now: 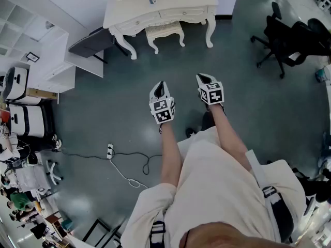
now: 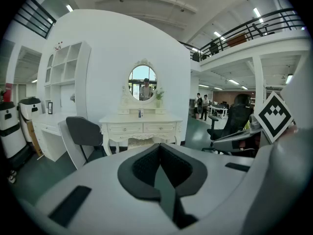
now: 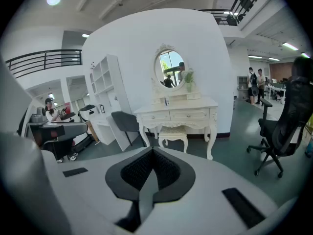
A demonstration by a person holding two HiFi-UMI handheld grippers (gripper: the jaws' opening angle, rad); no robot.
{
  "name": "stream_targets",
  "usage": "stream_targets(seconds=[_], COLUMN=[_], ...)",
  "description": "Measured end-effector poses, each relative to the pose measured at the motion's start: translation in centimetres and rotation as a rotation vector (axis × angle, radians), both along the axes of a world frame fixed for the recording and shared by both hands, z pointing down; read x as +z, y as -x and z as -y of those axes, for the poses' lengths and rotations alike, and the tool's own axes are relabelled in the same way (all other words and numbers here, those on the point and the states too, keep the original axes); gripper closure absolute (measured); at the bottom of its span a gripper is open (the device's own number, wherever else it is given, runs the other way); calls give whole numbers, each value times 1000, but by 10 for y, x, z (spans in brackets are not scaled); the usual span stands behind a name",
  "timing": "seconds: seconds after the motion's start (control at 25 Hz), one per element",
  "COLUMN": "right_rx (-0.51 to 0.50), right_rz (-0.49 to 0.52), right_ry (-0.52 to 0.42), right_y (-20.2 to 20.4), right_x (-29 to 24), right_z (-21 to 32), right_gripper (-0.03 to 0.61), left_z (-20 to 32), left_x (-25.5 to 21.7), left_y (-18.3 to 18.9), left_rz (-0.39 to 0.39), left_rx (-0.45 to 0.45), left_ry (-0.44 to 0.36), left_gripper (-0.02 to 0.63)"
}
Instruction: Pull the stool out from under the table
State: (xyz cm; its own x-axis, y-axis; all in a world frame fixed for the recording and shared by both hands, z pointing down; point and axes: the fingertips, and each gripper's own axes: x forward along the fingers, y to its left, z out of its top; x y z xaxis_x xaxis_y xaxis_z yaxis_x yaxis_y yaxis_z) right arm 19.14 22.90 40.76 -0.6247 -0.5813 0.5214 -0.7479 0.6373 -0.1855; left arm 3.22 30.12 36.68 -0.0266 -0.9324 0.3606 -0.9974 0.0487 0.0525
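Observation:
A cream dressing table (image 1: 135, 19) stands against the far wall, with an oval mirror above it in both gripper views. The small cream stool (image 1: 164, 33) sits tucked between the table's legs; it also shows as the stool (image 3: 172, 133) in the right gripper view and, partly hidden, as the stool (image 2: 142, 142) in the left gripper view. My left gripper (image 1: 160, 86) and right gripper (image 1: 202, 77) hang side by side in mid-air, well short of the table. Both are shut with nothing between their jaws, and both point toward the table (image 2: 142, 127) (image 3: 178, 113).
A grey chair (image 1: 93, 41) stands left of the table beside a white desk and shelving (image 1: 36, 40). A black office chair (image 1: 282, 37) is at the right. A power strip with cable (image 1: 109, 150) lies on the dark floor to my left. White machines (image 1: 20, 118) line the left edge.

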Motion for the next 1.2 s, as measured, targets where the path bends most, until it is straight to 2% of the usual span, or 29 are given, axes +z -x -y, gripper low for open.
stream_targets(seconds=[0.24, 0.44, 0.6, 0.8, 0.92, 1.2], right_rx=[26, 64, 63, 70, 70, 65], right_rz=[-38, -41, -12, 29, 65, 115], right_ry=[-24, -28, -20, -16, -23, -29], right_y=[3, 6, 19, 57, 75, 90], right_x=[1, 3, 6, 3, -6, -19], right_z=[0, 31, 67, 124, 164, 244], right_gripper=[535, 535, 535, 534, 534, 534], left_z=[-2, 21, 54, 110, 148, 222], left_x=[2, 9, 10, -1, -10, -28], left_y=[6, 15, 23, 57, 77, 108], left_rz=[-3, -17, -4, 2, 21, 29], left_rx=[-1, -22, -10, 9, 4, -39], left_ry=[-1, -5, 0, -5, -9, -37], left_gripper=[598, 598, 598, 598, 598, 598])
